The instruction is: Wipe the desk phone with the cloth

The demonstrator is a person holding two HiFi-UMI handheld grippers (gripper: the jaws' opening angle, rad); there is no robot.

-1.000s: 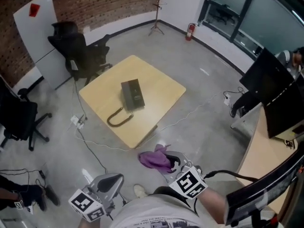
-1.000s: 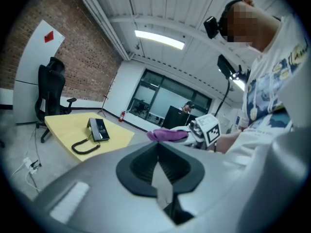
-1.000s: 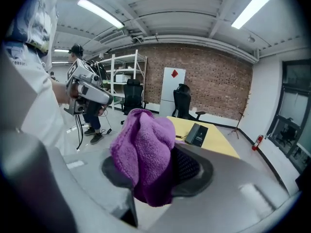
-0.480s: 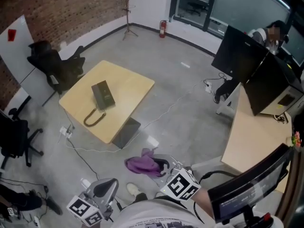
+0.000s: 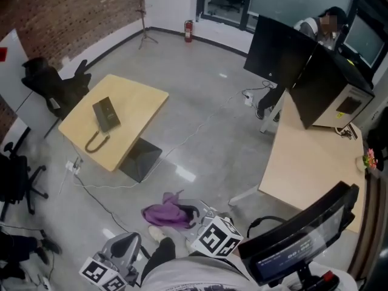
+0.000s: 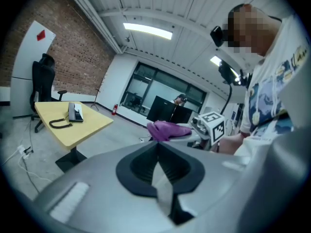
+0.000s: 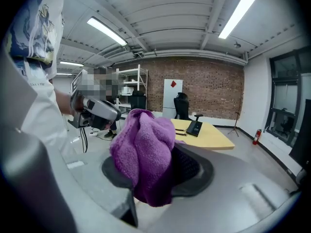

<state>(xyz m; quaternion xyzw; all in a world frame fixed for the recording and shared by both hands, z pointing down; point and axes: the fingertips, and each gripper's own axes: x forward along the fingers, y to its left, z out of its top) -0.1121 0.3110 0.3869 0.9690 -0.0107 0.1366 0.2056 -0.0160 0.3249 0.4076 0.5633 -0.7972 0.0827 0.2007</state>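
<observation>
Clearly the wiping has not begun: the phone (image 5: 105, 114) sits on the wooden table (image 5: 136, 102) well apart from the person, across a stretch of bare floor (image 5: 200, 144). Its handset (image 5: 94, 144) seems to lie off the base, just beside it toward the table's near edge, with the cord looping between them.

The right gripper (image 5: 193, 213) is clamped on the purple cloth (image 7: 146, 149), which bulges up out of the jaws in a thick fold and droops over their front. The left gripper (image 6: 156, 149) has its jaws pressed together with nothing between them.

By its look the cloth is soft, fuzzy and light, so it should conform to the phone's edges and keys. It is held by a bunched middle (a fair hold, since a wad of free fabric leads the jaws), and that wad is the part to press down.

The phone is probably hard plastic and fairly light, likely to skid on the smooth tabletop under a firm stroke. I would steady the base with the empty left gripper against a side edge, clear of the keys, and wipe with gentle pressure. The loose handset may roll or drag on its cord, so it probably needs pinning or lifting by its straight middle section.
</observation>
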